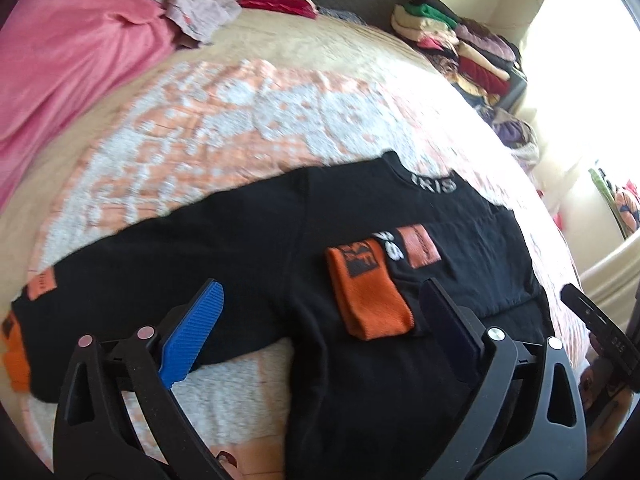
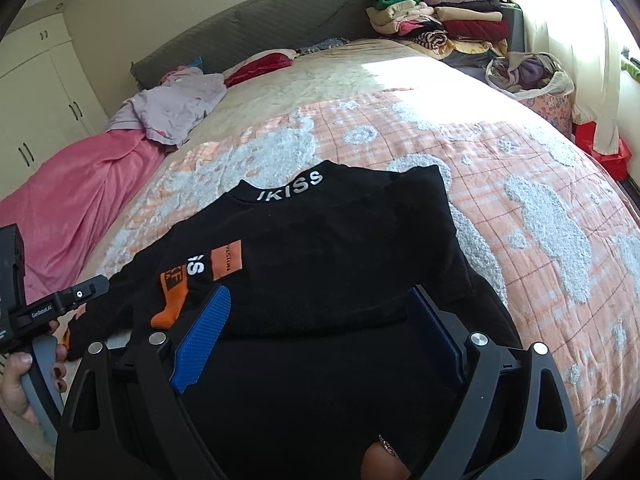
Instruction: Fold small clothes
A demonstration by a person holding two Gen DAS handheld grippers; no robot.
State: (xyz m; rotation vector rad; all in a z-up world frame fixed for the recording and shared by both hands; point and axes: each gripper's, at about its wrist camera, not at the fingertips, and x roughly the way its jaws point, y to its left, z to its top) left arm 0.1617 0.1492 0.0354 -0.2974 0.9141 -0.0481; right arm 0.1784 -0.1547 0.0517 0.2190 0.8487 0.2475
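Black sweater (image 2: pixel 320 248) w/ white "IKISS" lettering at the collar is lying flat on the bed's orange-and-white quilt (image 2: pixel 540 184), collar pointing toward the headboard (image 2: pixel 248 28). One sleeve is lying folded across the chest, its orange cuff (image 1: pixel 366 292) resting beside an orange patch (image 1: pixel 420 246). The other sleeve is stretching out sideways in the left wrist view. Left gripper (image 1: pixel 324 312) is hovering over the sweater w/ blue pads wide apart, nothing btwn them. Right gripper (image 2: pixel 320 324) is likewise spread wide above the hem, gripping nothing. Folded clothes stack (image 2: pixel 436 16) is sitting at the bed's far corner; pink blanket (image 2: pixel 80 200) is lying along the far side.
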